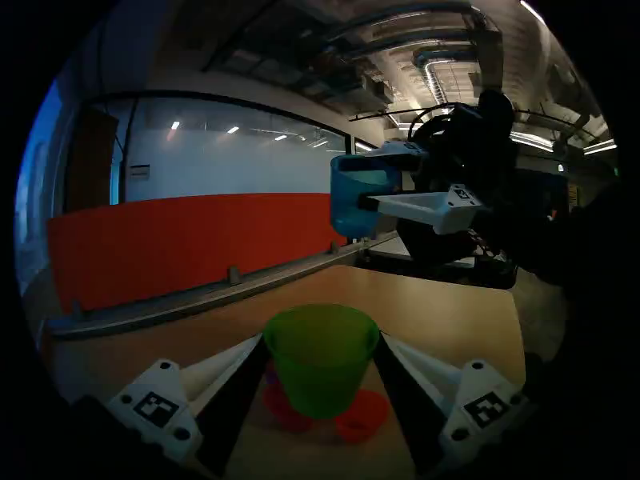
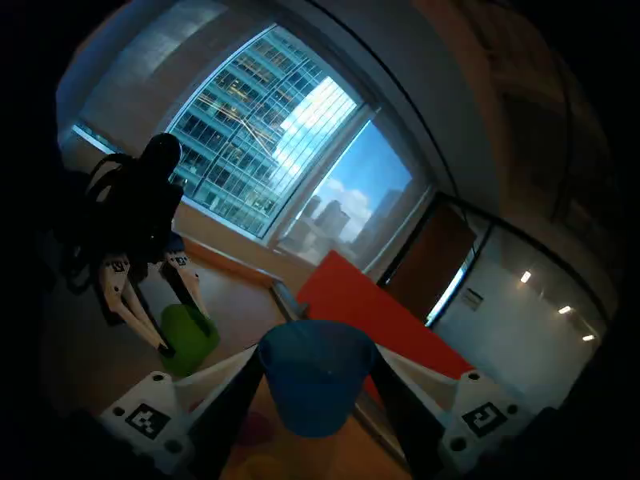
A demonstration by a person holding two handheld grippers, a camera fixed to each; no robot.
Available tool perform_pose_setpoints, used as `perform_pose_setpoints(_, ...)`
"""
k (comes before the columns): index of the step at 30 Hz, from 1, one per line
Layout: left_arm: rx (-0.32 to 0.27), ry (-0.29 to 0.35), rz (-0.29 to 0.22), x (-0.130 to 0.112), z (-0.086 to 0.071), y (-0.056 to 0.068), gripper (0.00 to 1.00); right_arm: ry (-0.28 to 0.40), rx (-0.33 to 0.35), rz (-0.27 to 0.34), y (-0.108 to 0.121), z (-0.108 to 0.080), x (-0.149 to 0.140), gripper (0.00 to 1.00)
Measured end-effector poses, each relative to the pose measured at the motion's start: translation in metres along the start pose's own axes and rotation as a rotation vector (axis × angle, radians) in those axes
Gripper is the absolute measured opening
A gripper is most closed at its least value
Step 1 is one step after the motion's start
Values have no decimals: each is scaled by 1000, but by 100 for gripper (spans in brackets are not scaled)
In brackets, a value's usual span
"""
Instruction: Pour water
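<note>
- We see a wooden tabletop [image 1: 436, 308], a red partition [image 1: 184, 240], and a window [image 2: 376, 176] onto towers [image 2: 240, 132].
- Our left gripper [image 1: 320, 344] clasps a green cup [image 1: 322, 368]; our right gripper [image 2: 316, 354] clasps a blue cup [image 2: 314, 388].

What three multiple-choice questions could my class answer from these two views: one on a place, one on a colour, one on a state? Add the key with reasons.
1. In the left gripper view, where is the blue cup relative to the green cup?
A. Inside it
B. Higher, up and to the right
C. Beneath it

2. What colour is the cup between the left gripper's fingers?
A. Yellow
B. White
C. Green

3. What state is the right gripper in?
A. Shut on the blue cup
B. Open and empty
C. Shut on a spoon

Key:
1 B: the blue cup is held aloft, upper right of the green one.
2 C: the green cup sits between the gripper's fingers.
3 A: both fingers press the blue cup's sides.
</note>
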State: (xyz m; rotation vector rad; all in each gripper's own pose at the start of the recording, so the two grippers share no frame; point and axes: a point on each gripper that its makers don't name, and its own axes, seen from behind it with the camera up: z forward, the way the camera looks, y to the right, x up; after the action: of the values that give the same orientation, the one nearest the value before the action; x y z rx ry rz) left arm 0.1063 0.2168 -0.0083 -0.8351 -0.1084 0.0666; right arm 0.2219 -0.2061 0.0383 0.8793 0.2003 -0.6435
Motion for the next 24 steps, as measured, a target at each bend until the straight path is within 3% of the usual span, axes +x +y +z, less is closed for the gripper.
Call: perform_pose_setpoints(24,-22,12,-1,6,4,6,88,26,7,-275,18,30,33,91)
